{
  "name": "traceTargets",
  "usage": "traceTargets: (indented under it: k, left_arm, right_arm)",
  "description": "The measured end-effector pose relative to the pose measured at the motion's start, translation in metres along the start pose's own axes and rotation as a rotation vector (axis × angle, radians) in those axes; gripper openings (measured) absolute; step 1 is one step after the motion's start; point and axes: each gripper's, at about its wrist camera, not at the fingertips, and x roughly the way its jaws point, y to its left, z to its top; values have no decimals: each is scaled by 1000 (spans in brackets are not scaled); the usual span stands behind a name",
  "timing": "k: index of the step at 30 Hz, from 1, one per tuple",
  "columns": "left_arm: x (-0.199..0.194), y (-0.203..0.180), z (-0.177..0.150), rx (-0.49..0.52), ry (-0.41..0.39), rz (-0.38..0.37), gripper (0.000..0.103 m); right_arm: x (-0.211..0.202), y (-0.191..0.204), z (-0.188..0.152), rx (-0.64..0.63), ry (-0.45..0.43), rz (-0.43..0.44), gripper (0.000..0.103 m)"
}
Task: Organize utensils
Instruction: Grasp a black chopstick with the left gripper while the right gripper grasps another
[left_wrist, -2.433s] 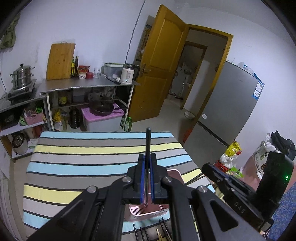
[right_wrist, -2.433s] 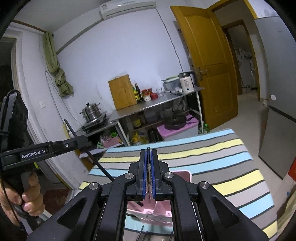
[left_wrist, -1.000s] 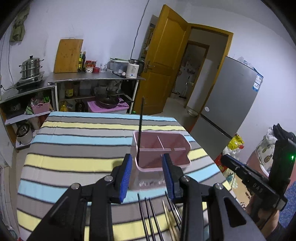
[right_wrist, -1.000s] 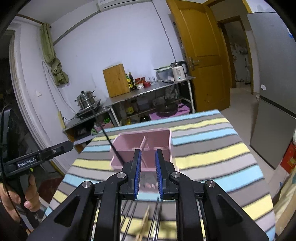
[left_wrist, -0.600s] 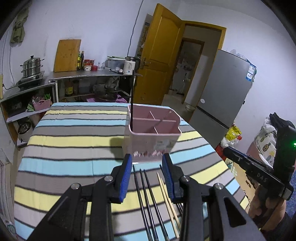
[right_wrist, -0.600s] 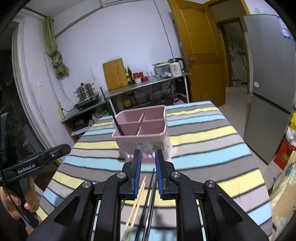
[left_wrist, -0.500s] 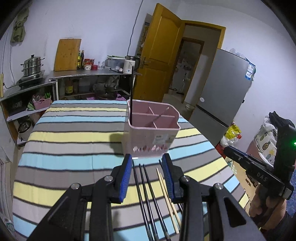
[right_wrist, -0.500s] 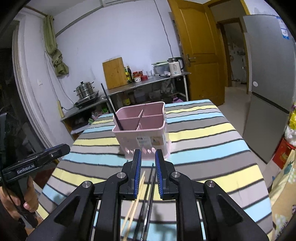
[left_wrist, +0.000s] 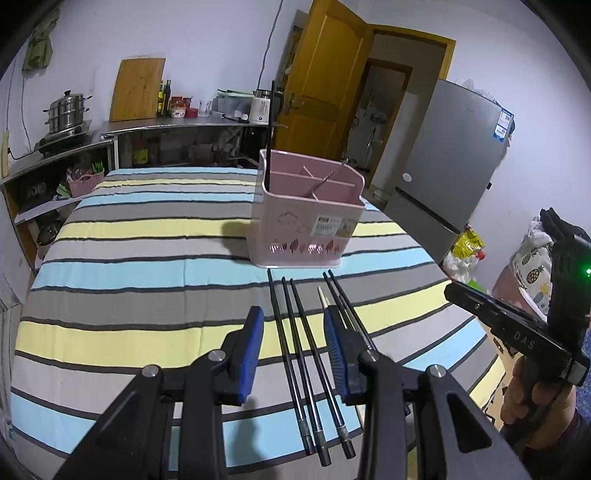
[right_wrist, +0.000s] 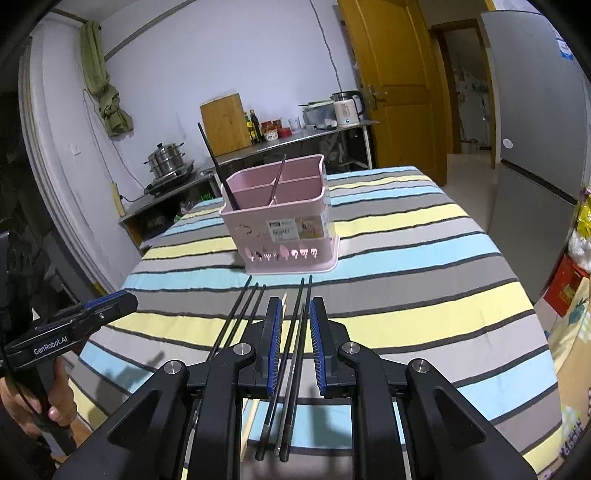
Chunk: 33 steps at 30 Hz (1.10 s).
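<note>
Both tools released: left tool, right tool above chopsticks on table. Straddle one stick mid-length, clench squarely, lift, drop into caddy.

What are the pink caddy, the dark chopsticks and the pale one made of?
Pink caddy: likely moulded plastic, matte, with cut-out shapes near its base. Dark chopsticks: black, slightly glossy, silvery end bands; plastic, alloy or lacquer, can't tell. Pale chopstick: tan and matte, probably bamboo or wood.
</note>
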Motion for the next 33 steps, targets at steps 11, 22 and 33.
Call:
traceTargets:
  k: [11,22,33]
  left_arm:
    - [27,3,-9,-6,53,10,35]
    - [85,16,-3,-10,147,32,35]
    - [134,23,12,-23,223,27,35]
  right_arm:
    - [25,-2,-8,-1,44,3,16]
    - [75,-8,-5,4,116,4,16]
    - [139,-15,9,-10,213,-1,14]
